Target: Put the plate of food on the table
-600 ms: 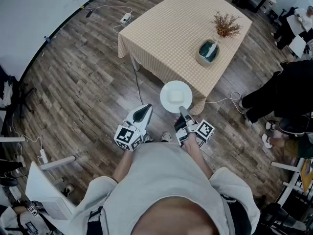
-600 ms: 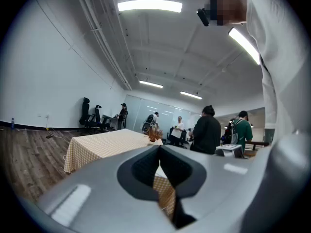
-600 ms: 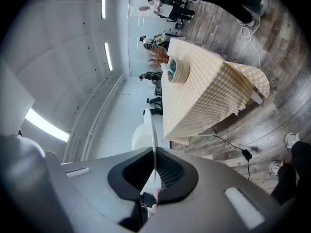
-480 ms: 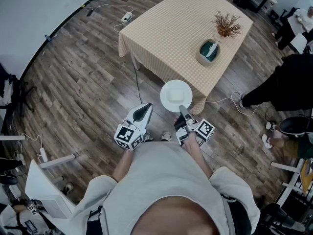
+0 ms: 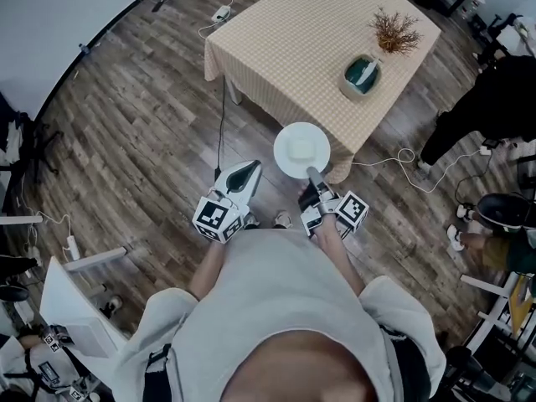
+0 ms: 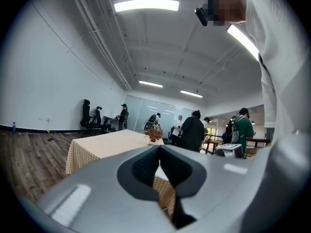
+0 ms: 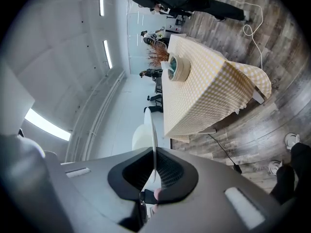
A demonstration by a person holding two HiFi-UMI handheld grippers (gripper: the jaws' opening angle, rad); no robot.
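A round white plate [image 5: 301,149] with a pale piece of food on it hangs over the floor just in front of the near corner of the table [image 5: 293,48], which wears a beige checked cloth. My right gripper [image 5: 313,177] is shut on the plate's near rim; in the right gripper view the plate [image 7: 151,140] shows edge-on between the pads. My left gripper [image 5: 245,174] is held beside it at the left, shut, with nothing in it. The left gripper view looks level across the room at the table [image 6: 104,144].
On the table's far right stand a round green-and-cream bowl [image 5: 362,74] and a dried plant [image 5: 395,30]. A cable [image 5: 219,115] runs along the floor at the table's left leg. A person in black [image 5: 486,107] stands right of the table. Chairs and gear line the room's edges.
The view has shifted a little closer to the table; the plate and both grippers sit slightly higher in the frame. Both grips are unchanged.
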